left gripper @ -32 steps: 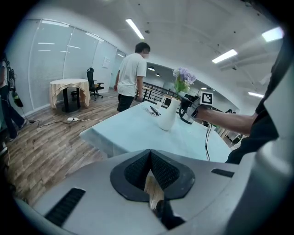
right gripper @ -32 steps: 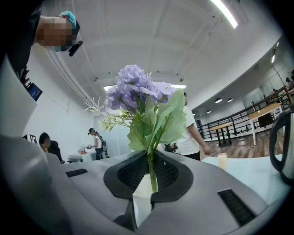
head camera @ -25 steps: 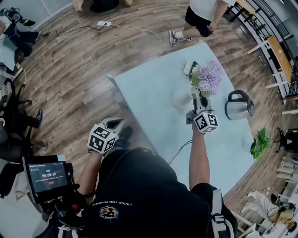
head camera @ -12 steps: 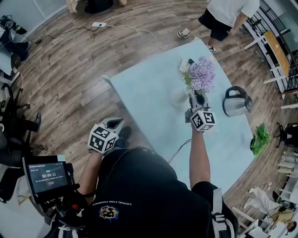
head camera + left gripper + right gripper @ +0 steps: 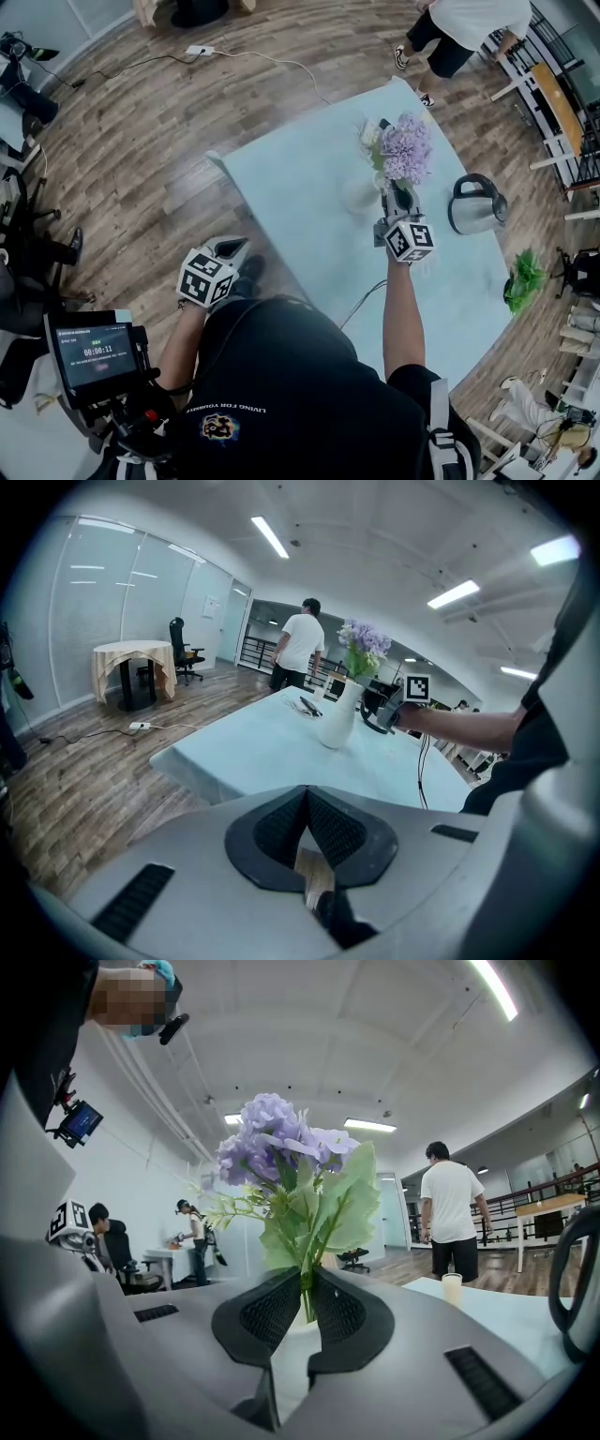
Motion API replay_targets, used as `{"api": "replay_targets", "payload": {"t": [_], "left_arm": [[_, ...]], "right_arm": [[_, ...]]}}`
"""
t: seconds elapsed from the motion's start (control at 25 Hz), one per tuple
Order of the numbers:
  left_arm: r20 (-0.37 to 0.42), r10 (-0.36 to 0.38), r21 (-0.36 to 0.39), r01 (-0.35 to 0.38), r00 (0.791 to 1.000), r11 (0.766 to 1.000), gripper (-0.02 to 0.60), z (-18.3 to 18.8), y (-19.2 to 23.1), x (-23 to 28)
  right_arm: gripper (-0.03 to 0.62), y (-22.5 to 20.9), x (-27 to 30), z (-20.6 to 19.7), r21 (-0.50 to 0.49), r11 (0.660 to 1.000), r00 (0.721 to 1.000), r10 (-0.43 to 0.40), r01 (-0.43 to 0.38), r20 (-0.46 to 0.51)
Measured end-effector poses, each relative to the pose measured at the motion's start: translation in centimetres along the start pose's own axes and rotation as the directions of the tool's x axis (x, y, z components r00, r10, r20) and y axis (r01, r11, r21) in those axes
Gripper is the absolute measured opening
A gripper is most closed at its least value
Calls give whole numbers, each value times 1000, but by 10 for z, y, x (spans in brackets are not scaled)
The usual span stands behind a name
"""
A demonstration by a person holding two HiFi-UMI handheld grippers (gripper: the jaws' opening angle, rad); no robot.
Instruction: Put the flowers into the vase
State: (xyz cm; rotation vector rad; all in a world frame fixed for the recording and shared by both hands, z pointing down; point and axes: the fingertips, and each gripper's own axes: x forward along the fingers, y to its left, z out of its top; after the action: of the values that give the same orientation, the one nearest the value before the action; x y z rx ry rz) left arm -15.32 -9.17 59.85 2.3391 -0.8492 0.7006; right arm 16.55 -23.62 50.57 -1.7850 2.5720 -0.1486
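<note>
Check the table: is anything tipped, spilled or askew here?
Nothing stands out. The white vase stands upright on the table, the kettle is upright nearby, and no spill is visible. The right gripper pinches the flowers by the stem, blooms upright above the vase.

Bright ceiling strip lights (image 5: 270, 536), fisheye-warped edges

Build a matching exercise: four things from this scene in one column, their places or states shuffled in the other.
1. flowers
2. vase
3. kettle
4. left gripper

A. shut, empty, away from the table
B. white, standing on the table
C. stems clamped in the right gripper
D. silvery, on the table, right of the vase in the head view

Pairs: 1-C, 2-B, 3-D, 4-A
</note>
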Motion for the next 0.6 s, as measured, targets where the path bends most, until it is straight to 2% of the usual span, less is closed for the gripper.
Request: {"api": "replay_targets", "payload": {"t": [0.6], "left_arm": [[20,17,-4,-17,1000,1000,8,6,8,-1]], "right_arm": [[49,-2,8,-5,-17,999,996,32,-33,-86]]}}
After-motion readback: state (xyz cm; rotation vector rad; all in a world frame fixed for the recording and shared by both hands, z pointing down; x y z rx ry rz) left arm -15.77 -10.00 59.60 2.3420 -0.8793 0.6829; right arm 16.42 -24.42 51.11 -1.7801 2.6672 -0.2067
